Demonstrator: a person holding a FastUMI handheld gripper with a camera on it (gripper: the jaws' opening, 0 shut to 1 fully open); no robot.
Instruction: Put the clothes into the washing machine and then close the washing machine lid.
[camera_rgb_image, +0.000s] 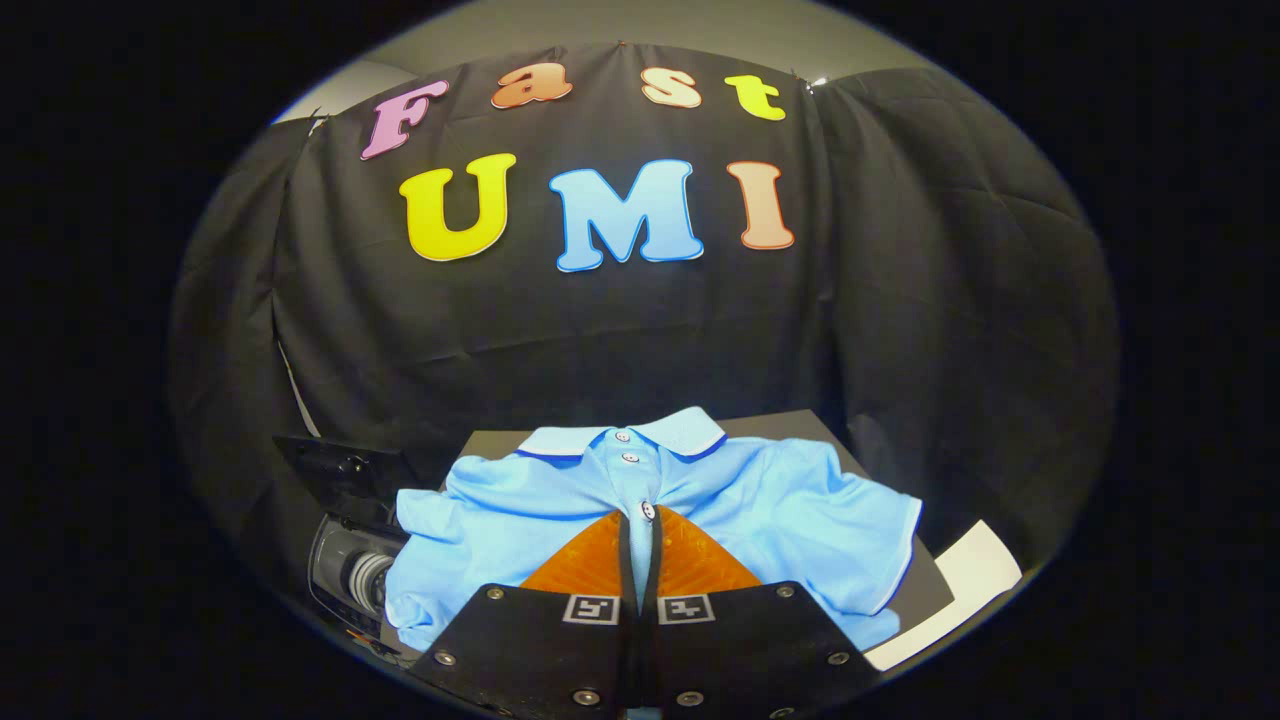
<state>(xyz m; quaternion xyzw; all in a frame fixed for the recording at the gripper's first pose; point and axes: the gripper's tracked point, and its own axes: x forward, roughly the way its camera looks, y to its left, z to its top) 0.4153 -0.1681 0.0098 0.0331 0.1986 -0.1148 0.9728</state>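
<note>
Nearly closed, the gripper (640, 520) pinches the shirt (760, 500) placket between both fingers; the washer (350, 570), left, is half hidden by the shirt.

One light-blue polo shirt (720, 500) on show, with three buttons down its placket. One washing machine (350, 570) just left of the shirt. One gripper (640, 520), two fingers pinched together on the shirt's placket.

Light-blue polo shirt (760, 500) spread flat on dark surface; washing machine (350, 575) left, lid raised.
</note>
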